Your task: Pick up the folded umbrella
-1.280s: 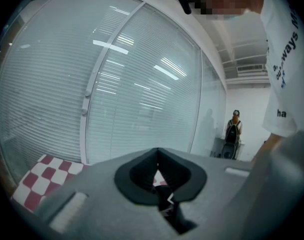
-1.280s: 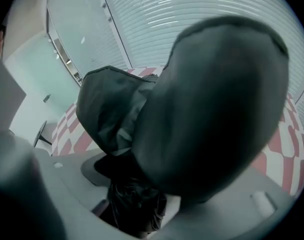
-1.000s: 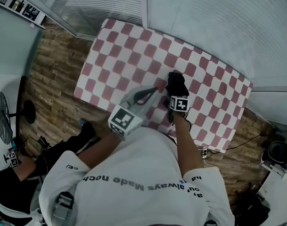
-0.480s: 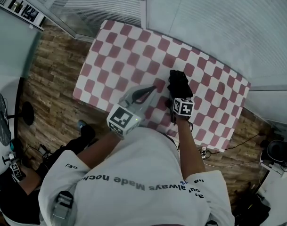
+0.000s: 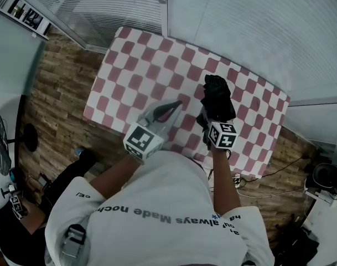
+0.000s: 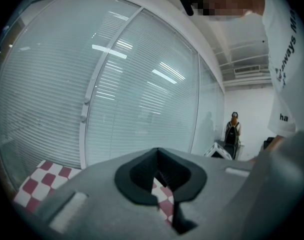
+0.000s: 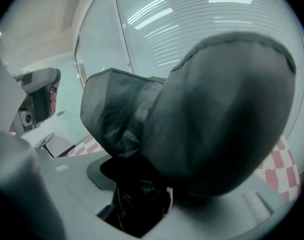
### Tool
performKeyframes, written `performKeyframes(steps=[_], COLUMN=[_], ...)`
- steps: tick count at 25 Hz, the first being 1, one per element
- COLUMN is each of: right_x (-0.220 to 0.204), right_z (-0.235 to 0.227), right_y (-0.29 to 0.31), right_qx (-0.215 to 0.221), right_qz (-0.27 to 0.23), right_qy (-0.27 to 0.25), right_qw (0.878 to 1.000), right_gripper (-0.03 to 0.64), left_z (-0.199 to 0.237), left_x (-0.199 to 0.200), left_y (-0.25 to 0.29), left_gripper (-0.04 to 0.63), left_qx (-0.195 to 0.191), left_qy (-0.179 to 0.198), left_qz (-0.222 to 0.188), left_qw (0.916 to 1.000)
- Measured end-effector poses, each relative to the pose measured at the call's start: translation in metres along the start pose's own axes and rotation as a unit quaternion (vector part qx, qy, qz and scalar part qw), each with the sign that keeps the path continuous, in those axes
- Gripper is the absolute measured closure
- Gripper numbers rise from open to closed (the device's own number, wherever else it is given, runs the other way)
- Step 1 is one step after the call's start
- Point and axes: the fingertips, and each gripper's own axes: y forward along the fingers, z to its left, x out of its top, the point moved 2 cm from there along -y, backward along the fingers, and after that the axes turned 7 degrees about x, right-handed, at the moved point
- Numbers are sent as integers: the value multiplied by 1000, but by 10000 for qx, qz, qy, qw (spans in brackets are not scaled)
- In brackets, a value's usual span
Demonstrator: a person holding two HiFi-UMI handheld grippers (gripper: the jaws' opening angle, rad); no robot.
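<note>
Soft, even indoor light; fisheye-warped edges, blurred near foreground.

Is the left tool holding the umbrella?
No, the umbrella is clamped in the right tool; the left tool has nothing between its jaws.

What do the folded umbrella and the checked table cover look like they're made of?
Folded umbrella: apparently thin synthetic fabric, black with slight sheen; it bunches in soft creases. Table cover: cloth or vinyl, matte red-and-white checks, lying flat; texture too fine to tell.
</note>
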Motion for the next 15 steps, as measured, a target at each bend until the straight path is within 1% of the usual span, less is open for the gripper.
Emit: performKeyframes(steps=[5,8,15], right_x=[39,59,98], right_z=[18,29,50], right_y=[-37,-58,-108], right_qx=[79,72,15], right_qz=[-557,-851,-1578], right_qy=[-185,-338,-552], right_qw=[9982,9958,9859], right_gripper=[362,362,360], left_z=[0,-1,-9], left_x=[6,9,25], left_y=[-1,-1,-5], left_gripper=[592,592,592], left_qx=[-6,-7,-19], left_qy=[84,72,64], left_qz=[-82,-137,-322], left_qw=[9999,9999,9995])
